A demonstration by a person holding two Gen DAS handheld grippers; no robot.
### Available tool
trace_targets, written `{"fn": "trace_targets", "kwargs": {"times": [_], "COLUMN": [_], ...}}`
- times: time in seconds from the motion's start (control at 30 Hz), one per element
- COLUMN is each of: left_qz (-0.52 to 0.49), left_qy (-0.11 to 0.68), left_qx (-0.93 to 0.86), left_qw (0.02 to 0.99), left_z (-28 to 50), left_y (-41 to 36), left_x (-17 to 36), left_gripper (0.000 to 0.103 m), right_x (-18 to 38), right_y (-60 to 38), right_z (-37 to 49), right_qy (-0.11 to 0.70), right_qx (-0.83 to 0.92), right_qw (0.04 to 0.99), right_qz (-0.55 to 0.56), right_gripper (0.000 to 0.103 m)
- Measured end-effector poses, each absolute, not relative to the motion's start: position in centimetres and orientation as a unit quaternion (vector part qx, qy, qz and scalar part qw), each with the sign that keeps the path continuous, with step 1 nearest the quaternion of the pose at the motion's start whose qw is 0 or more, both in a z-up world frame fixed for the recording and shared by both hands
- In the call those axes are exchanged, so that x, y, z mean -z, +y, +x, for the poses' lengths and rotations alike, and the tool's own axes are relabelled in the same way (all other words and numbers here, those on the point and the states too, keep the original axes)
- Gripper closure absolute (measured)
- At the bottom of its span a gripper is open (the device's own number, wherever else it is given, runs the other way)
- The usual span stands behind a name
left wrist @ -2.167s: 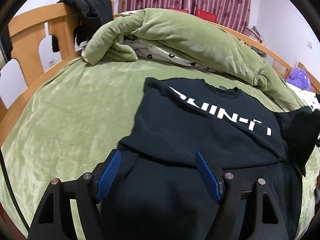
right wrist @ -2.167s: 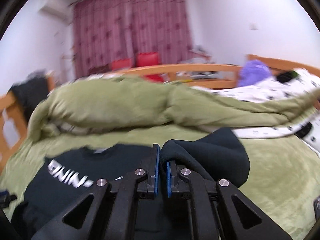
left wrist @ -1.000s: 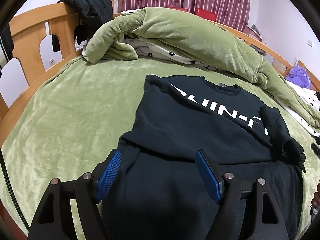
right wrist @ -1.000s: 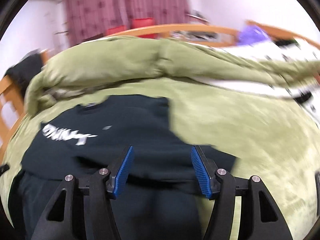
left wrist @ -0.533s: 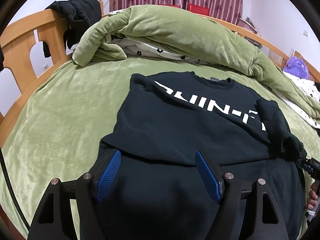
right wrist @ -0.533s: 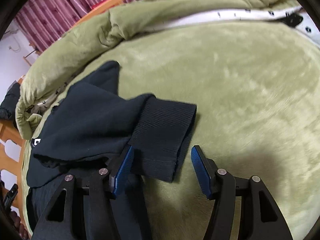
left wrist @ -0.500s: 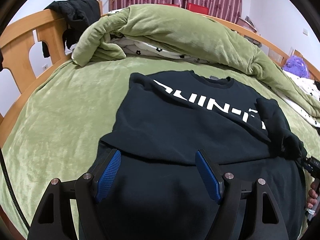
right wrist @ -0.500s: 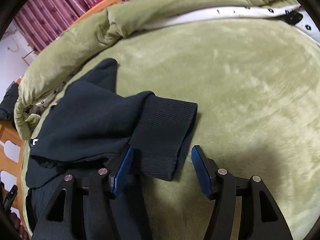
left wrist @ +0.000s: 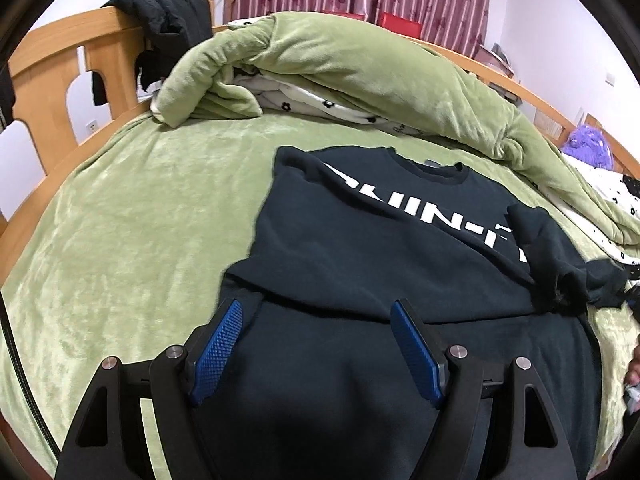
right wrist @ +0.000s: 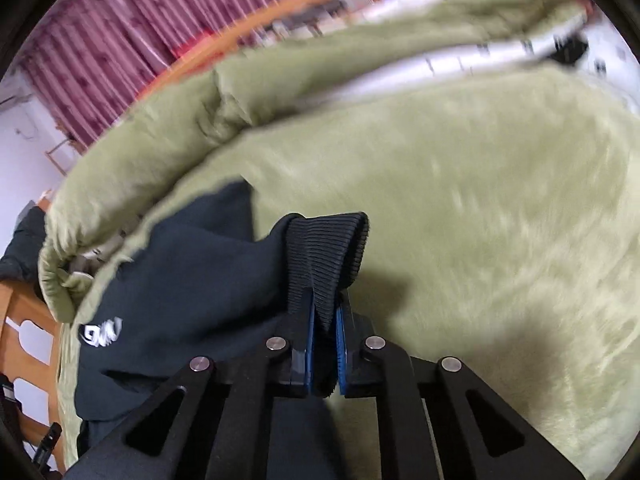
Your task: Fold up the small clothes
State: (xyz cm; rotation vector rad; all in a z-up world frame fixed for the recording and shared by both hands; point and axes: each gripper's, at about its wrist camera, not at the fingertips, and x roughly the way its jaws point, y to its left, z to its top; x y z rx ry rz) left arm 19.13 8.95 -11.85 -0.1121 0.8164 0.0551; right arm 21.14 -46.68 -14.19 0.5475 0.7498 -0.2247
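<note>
Pinching the ribbed cuff (right wrist: 326, 256) of the dark sweatshirt (left wrist: 384, 248), the right claw (right wrist: 323, 350) has just closed on it, the knit bunched between its blue pads. The left claw (left wrist: 316, 354) hangs wide open over the garment's lower body, gripping nothing. The sweatshirt lies chest-up on the green bed (left wrist: 132, 216); beyond it sits a rumpled green duvet (left wrist: 340, 64). Soft and limp, it would probably sag anywhere unsupported; cuffs and hem look like the firmest holds.
</note>
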Motion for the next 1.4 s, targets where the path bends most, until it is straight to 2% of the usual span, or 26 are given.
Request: {"fn": "trace_targets", "kwargs": {"times": [0.27,0.43,0.73,1.2,1.33,1.4], "left_qz": [-0.09,-0.106,-0.135,-0.157,-0.16,-0.171], "left_qy": [0.4,0.394,0.391,0.392,0.396,0.4], "left_qx": [-0.04,-0.049,-0.062,-0.085,-0.087,-0.082], "left_qw": [0.911,0.912,0.908,0.902,0.9,0.897], "left_z": [17.7,16.6,15.7,15.7,16.0,16.2], "left_y": [13.6,16.2,20.0,23.9,24.4,24.6], "left_x": [12.2,12.4,12.8,13.6,13.8,13.7], "left_gripper": [0.028,0.028,0.028,0.028,0.028,0.028], "right_x": [4.7,3.0,5.4,11.6,13.9,14.6], "right_y": [-36.7,-29.1,-17.0,-3.5,-1.8,-1.3], "right_z": [20.9,22.0,23.7,28.6,29.8,30.0], "right_qy": [0.272,0.267,0.299,0.36,0.388,0.402], "right_qx": [0.06,0.011,-0.06,-0.137,-0.154,-0.178], "right_qw": [0.949,0.958,0.952,0.923,0.908,0.898], "right_qz": [0.147,0.104,0.024,0.019,0.023,0.029], "right_gripper": [0.095,0.095,0.095,0.094,0.086,0.076]}}
